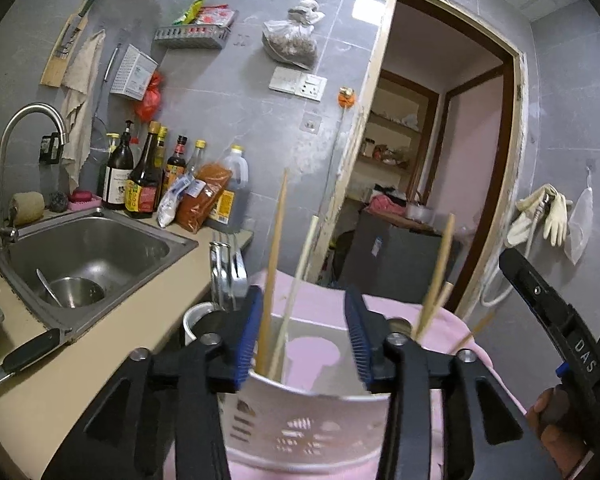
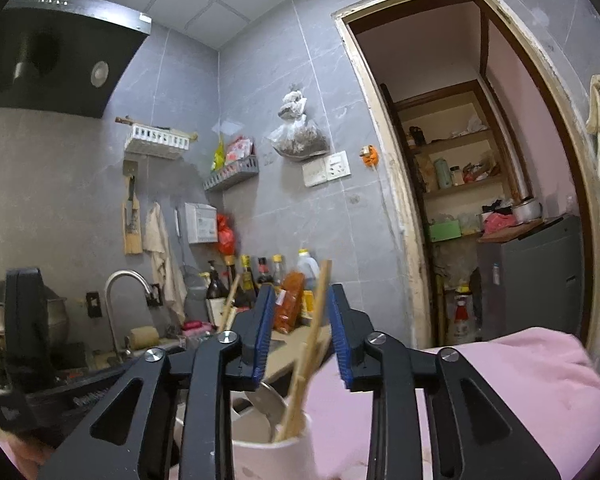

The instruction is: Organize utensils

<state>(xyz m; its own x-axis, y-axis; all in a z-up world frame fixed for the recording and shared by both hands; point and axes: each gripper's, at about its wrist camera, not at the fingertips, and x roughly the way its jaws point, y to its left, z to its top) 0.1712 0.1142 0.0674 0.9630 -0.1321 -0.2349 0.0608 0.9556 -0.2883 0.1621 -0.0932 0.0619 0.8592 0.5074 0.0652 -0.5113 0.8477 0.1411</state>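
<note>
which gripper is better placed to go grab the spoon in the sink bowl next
Left, probably. The left gripper is open, and its view shows the spoon in the sink to its left. The right gripper is also open but stands farther off.

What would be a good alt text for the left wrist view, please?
The left gripper hangs open over a white utensil holder on a pink cloth, with wooden chopsticks standing between its blue pads. To the left are a steel sink and sauce bottles.
</note>
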